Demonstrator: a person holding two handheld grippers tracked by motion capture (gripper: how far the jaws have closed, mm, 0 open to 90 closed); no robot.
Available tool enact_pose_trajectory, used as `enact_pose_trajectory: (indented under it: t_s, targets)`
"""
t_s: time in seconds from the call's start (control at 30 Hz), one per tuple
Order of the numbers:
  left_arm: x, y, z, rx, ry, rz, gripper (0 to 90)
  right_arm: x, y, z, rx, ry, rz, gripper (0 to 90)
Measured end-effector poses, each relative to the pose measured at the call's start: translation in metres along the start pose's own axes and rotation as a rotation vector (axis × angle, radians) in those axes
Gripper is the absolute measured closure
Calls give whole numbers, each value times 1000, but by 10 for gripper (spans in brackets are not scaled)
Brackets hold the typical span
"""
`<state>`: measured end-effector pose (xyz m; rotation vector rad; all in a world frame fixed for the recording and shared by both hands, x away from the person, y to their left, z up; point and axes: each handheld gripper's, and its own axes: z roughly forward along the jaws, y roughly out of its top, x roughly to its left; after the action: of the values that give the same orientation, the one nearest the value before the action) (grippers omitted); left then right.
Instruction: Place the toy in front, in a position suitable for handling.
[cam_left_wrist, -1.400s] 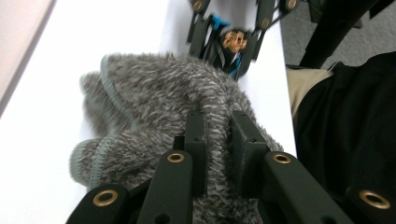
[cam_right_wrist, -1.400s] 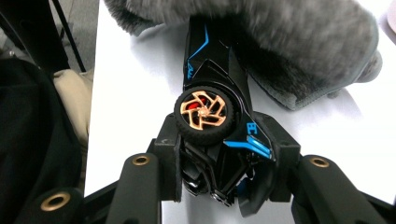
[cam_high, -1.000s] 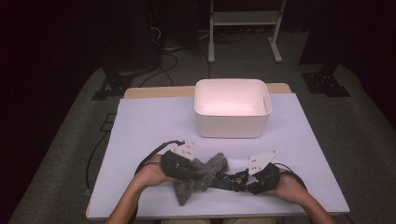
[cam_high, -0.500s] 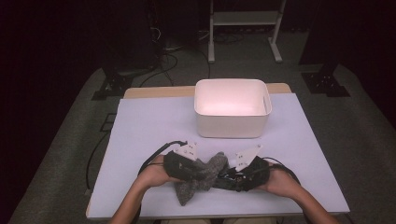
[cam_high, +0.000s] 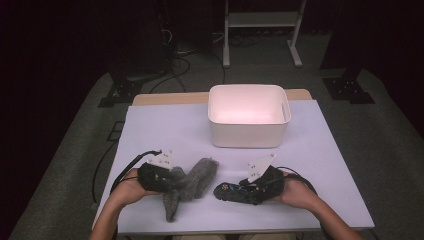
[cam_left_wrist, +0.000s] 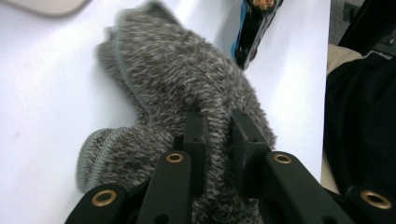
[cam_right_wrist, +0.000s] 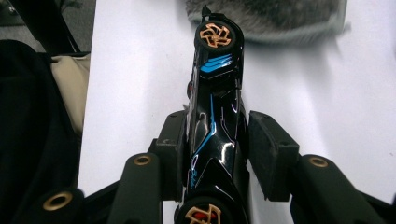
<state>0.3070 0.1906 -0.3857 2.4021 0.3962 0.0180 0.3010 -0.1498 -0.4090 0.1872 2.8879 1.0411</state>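
Note:
A grey fuzzy sock (cam_high: 192, 182) lies bunched on the white table near its front edge. My left gripper (cam_high: 172, 182) is shut on its near end, and a ridge of the fabric is pinched between the pads (cam_left_wrist: 217, 126). To its right my right gripper (cam_high: 240, 190) is shut on a glossy black toy car (cam_high: 227, 191) with blue stripes and orange wheels. The car (cam_right_wrist: 215, 93) lies on its side between the jaws and sticks out beyond them toward the sock (cam_right_wrist: 266, 14). The car's nose (cam_left_wrist: 254, 23) shows past the sock (cam_left_wrist: 187, 88) in the left gripper view.
A white open bin (cam_high: 248, 135) stands at the back middle of the table (cam_high: 165, 130). Cables trail from both grippers toward the front edge. Dark floor, cables and a metal stand lie beyond the table.
My left gripper has pulled the sock to the left, away from the car. A gap of bare table now lies between sock and car. The right gripper has barely shifted.

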Motion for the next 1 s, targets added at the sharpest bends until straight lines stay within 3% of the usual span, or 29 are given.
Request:
enact_pose_trajectory:
  t_s: [0.17, 0.3, 0.4, 0.5, 0.63, 0.8, 1.0]
  targets:
    - [-2, 16, 24, -9, -48, 42, 782, -1, 6, 1, 39, 9, 0, 552]
    - [-5, 35, 42, -15, -95, 77, 783, 1, 13, 5, 102, 14, -32, 536]
    - [-9, 46, 55, -8, -122, 120, 782, -1, 18, 7, 111, 20, -33, 539]
    - [-11, 53, 60, -19, -150, 136, 783, -1, 23, 10, 118, 24, -37, 535]
    - [-11, 55, 60, -67, -213, 116, 782, 2, 32, 18, 113, 39, -49, 524]
    - [-7, 53, 63, -83, -232, 99, 781, 4, 38, 30, 140, 32, -65, 597]
    - [-4, 38, 65, -75, -222, 68, 779, 5, 37, 28, 139, 17, -81, 615]
